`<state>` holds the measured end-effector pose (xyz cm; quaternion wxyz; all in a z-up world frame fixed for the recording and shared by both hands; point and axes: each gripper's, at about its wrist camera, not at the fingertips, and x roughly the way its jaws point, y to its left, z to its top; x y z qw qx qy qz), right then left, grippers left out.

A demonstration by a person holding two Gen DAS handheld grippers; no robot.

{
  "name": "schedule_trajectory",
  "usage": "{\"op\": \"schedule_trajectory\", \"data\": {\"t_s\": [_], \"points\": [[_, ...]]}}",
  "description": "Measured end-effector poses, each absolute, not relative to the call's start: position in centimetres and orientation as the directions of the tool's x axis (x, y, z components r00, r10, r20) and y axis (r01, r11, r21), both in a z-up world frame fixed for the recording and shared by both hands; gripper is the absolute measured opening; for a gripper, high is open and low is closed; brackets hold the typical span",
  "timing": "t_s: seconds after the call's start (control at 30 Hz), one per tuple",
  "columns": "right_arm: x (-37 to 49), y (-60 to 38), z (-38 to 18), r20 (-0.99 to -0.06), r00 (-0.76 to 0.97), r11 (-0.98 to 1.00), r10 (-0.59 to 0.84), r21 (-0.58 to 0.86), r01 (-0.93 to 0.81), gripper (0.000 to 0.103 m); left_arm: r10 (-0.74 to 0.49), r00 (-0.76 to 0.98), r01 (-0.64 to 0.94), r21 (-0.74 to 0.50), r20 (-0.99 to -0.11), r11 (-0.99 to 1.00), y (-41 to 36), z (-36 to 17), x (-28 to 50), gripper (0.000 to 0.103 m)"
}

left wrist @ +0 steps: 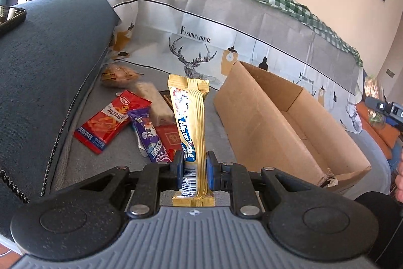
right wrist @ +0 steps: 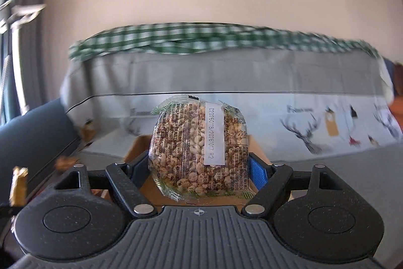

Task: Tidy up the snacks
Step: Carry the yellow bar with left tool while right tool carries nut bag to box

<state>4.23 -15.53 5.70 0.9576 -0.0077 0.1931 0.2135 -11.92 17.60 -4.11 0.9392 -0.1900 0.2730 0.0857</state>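
While the left gripper [left wrist: 195,169] is pinching a gold wafer bar [left wrist: 188,122] near its lower end, the bar is standing upright between the blue pads, most of its length sticking up unsupported. The right gripper [right wrist: 199,164] is clamping a round puffed-grain cake [right wrist: 199,150] in clear wrap, its jaws standing wide around the cake's sides. Just beyond the bar, loose snacks are lying on the grey sofa seat [left wrist: 121,155]: a red packet [left wrist: 110,120], a purple bar [left wrist: 148,138], a pale wrapped block [left wrist: 153,98] and a brownish pouch [left wrist: 118,73] farther back. To the right of them the cardboard box [left wrist: 264,122] is sitting open on the seat, seemingly empty as far as its inside shows. Behind everything the printed cover [left wrist: 201,24] is draping the sofa back.

The likely trouble is judged to be at the drop: the tall bar could swing or slip in its low grip and land outside the box wall. The cake's slick wrap could slide from the wide jaws while that hand is travelling, as the blur suggests.
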Motion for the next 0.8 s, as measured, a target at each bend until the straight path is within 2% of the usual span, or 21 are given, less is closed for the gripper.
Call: {"op": "schedule_trajectory", "data": {"t_s": [0.1,0.3,0.57,0.8], "points": [[4.9,-16.8,4.0,-0.388,0.842,0.927,0.376,0.150,-0.345,0.080,0.066,0.832,-0.271,-0.299,-0.551,0.915,17.2,-3.9,-12.1,0.019],[5.0,-19.0,3.5,-0.346,0.853,0.914,0.391,0.260,-0.313,0.080,0.083,0.826,-0.277,-0.275,-0.557,0.921,15.9,-3.1,-12.2,0.019],[6.6,-18.9,2.7,-0.378,0.834,0.910,0.400,0.273,-0.313,0.080,0.055,0.824,-0.274,-0.312,-0.564,0.910,13.0,-1.1,-11.1,0.019],[6.3,-18.3,2.8,-0.366,0.842,0.915,0.396,0.228,-0.332,0.080,0.018,0.857,-0.223,-0.340,-0.515,0.913,9.4,2.0,-7.4,0.019]]}}
